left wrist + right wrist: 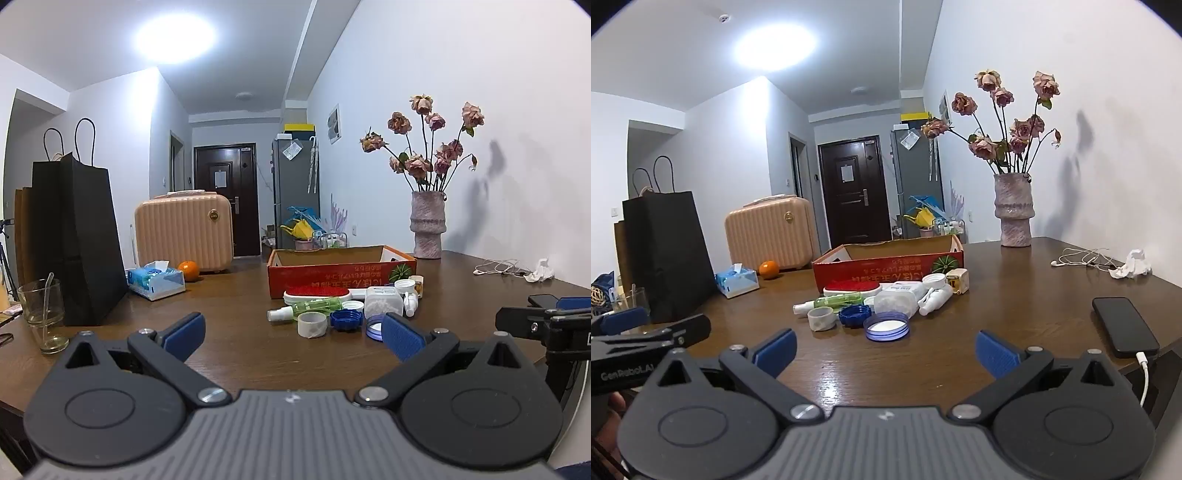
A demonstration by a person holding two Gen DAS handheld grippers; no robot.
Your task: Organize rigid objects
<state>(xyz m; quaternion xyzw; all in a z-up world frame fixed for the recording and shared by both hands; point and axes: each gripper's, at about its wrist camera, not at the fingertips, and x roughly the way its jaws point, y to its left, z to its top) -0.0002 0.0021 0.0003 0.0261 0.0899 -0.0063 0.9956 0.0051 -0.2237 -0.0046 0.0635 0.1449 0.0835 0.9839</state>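
Observation:
A cluster of small items lies on the brown table in front of a red cardboard box: a red-and-white brush, a green spray bottle, a tape roll, a dark blue lid, a light blue lid, a white plastic box and a small white bottle. My left gripper is open and empty, short of the cluster. My right gripper is open and empty, just short of the light blue lid.
A black paper bag, a glass, a tissue pack, an orange and a peach case stand left. A vase of dried roses, earphones and a phone are at the right.

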